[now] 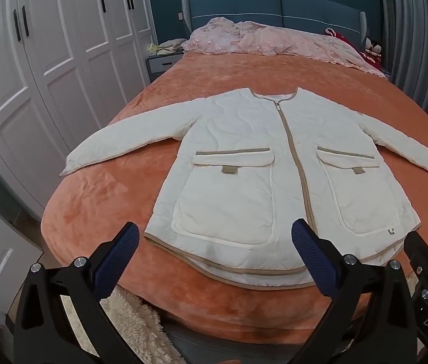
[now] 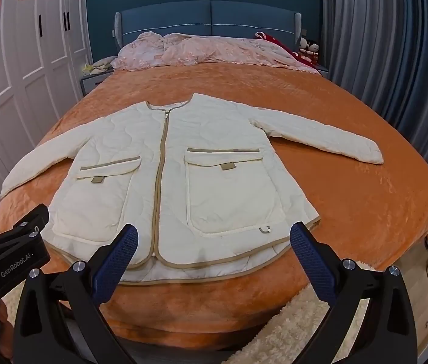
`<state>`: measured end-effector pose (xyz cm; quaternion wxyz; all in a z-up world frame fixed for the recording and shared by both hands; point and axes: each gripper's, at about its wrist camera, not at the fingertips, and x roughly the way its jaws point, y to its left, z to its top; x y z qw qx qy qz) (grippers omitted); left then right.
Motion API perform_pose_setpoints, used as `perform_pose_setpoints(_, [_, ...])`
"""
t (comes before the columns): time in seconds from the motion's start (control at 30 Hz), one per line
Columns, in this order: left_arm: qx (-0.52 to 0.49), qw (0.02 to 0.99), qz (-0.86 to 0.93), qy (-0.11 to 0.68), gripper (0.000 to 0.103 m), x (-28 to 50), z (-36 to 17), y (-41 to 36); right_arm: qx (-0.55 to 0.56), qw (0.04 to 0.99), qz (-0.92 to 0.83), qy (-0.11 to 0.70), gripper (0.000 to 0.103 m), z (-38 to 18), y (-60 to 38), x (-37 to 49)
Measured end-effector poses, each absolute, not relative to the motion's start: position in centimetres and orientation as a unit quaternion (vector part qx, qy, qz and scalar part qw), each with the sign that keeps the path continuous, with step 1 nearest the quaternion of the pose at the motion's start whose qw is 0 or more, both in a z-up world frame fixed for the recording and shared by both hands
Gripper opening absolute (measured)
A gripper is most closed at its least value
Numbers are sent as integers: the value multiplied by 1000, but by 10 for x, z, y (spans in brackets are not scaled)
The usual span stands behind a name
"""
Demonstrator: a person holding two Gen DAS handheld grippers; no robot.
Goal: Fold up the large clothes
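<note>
A cream quilted jacket [image 1: 244, 157] with tan trim, a closed zip and two flap pockets lies flat, front up, on the orange bed cover [image 1: 98, 200], both sleeves spread out sideways. It also shows in the right wrist view [image 2: 183, 163]. My left gripper [image 1: 215, 236] is open and empty, held above the hem near the bed's foot. My right gripper [image 2: 214, 236] is open and empty, also above the hem. The right gripper's body [image 1: 426, 261] shows at the left view's right edge, and the left gripper's body [image 2: 11, 242] at the right view's left edge.
A crumpled pink quilt [image 2: 202, 50] lies at the blue headboard [image 2: 211, 15]. White wardrobes [image 1: 47, 60] stand left of the bed, grey curtains [image 2: 380, 45] on the right. A fluffy cream rug [image 1: 132, 327] lies on the floor at the bed's foot.
</note>
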<state>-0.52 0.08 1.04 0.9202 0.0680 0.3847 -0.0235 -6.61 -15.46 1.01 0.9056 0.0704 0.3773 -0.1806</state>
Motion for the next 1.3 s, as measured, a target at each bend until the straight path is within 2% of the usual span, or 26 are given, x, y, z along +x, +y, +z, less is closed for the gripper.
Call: perform_pose_setpoints(1.3, [63,927,-29,369,98,-16,20,2,69,913,-176,361,98,25,-150,-77])
